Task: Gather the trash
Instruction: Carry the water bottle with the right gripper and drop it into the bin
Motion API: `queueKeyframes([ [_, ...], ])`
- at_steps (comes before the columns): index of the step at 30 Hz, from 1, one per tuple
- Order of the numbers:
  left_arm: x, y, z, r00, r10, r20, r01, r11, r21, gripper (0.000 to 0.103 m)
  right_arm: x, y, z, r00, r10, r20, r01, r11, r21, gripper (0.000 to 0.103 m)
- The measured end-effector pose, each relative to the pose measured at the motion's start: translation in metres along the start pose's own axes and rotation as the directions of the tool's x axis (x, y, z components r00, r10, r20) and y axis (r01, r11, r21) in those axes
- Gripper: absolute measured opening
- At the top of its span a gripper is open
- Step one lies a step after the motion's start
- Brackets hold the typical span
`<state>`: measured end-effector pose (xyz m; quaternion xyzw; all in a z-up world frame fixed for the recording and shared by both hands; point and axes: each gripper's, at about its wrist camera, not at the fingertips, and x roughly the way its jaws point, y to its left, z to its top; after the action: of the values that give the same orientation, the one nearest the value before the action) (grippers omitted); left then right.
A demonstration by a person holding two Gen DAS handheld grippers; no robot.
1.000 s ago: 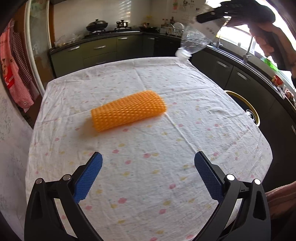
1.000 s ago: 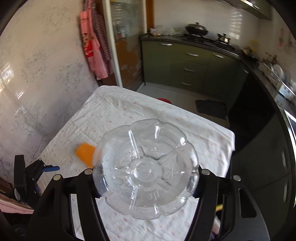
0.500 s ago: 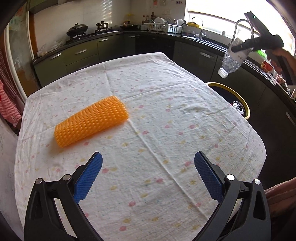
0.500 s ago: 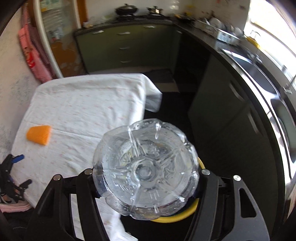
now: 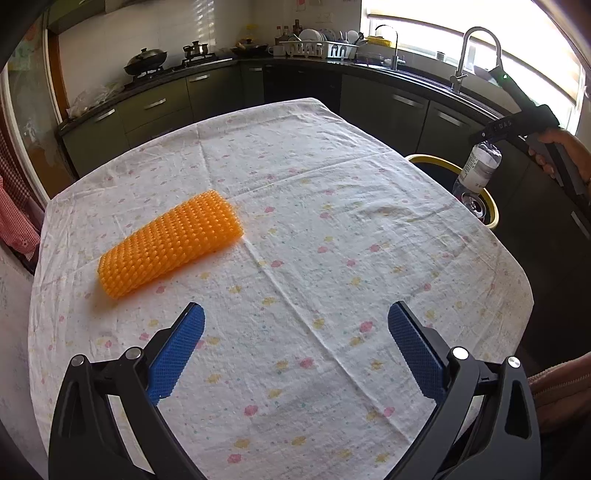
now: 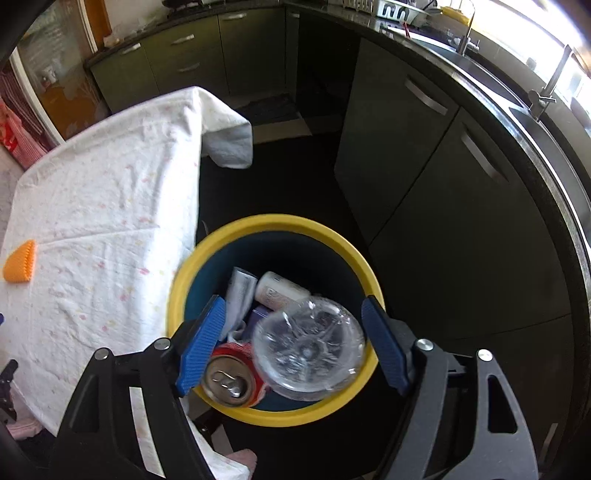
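Clear glossy plastic bottle (image 6: 308, 350), shiny metal can (image 6: 231, 380), crumpled cloth tablecloth (image 5: 295, 206), knobbly orange foam sleeve (image 5: 170, 240).

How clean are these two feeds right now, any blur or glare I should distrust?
Right wrist view: tablecloth and plastic bottle are motion-smeared, bin rim softer. Left wrist view: sharp on the orange mesh sleeve, but the window is blown out; fisheye bends edges in both.

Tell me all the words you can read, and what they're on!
"DAS": white letters on the right gripper, its start hidden.
Bottle label: print too small to read.
White tube in the bin: print too blurred.
Can: no readable text.
Wall papers: too small.
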<state>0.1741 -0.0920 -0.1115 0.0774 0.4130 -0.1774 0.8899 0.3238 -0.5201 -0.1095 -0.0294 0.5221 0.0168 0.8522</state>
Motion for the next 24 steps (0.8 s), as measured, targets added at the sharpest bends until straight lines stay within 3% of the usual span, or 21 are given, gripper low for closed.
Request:
queueKeyframes([
  [5, 0.002, 0.004, -0.001, 1.000, -0.011, -0.003, 0.011, 1.000, -0.016, 0.098, -0.027, 0.027, -0.008, 0.996, 0.016, 0.082, -0.012, 0.999, -0.049, 0.079],
  [10, 0.003, 0.006, -0.005, 1.000, -0.014, -0.004, 0.014, 1.000, -0.012, 0.098, -0.037, 0.040, -0.015, 0.991, -0.070, 0.111, 0.077, 0.995, -0.066, 0.079],
  [14, 0.004, 0.010, -0.007, 1.000, -0.017, -0.008, 0.016, 0.999, -0.029, 0.098, -0.025, 0.020, -0.035, 0.992, -0.085, 0.093, 0.083, 0.996, 0.030, 0.079],
  [16, 0.005, 0.012, -0.007, 1.000, -0.017, -0.012, 0.017, 0.999, -0.031, 0.098, -0.033, 0.007, -0.052, 0.986, -0.085, 0.146, 0.072, 0.993, 0.092, 0.080],
  [18, 0.006, 0.012, -0.007, 1.000, -0.020, -0.013, 0.020, 0.999, -0.031, 0.098, -0.038, -0.009, -0.073, 0.977, -0.065, 0.204, 0.030, 0.985, 0.170, 0.086],
  [20, 0.007, 0.011, -0.007, 0.999, -0.030, -0.013, 0.029, 0.999, -0.032, 0.098, -0.039, -0.024, -0.100, 0.959, -0.039, 0.280, -0.036, 0.966, 0.257, 0.087],
  [24, 0.010, 0.005, -0.003, 0.999, -0.031, -0.024, 0.031, 1.000, -0.006, 0.098, -0.037, -0.027, -0.144, 0.929, -0.042, 0.367, -0.073, 0.953, 0.294, 0.087],
])
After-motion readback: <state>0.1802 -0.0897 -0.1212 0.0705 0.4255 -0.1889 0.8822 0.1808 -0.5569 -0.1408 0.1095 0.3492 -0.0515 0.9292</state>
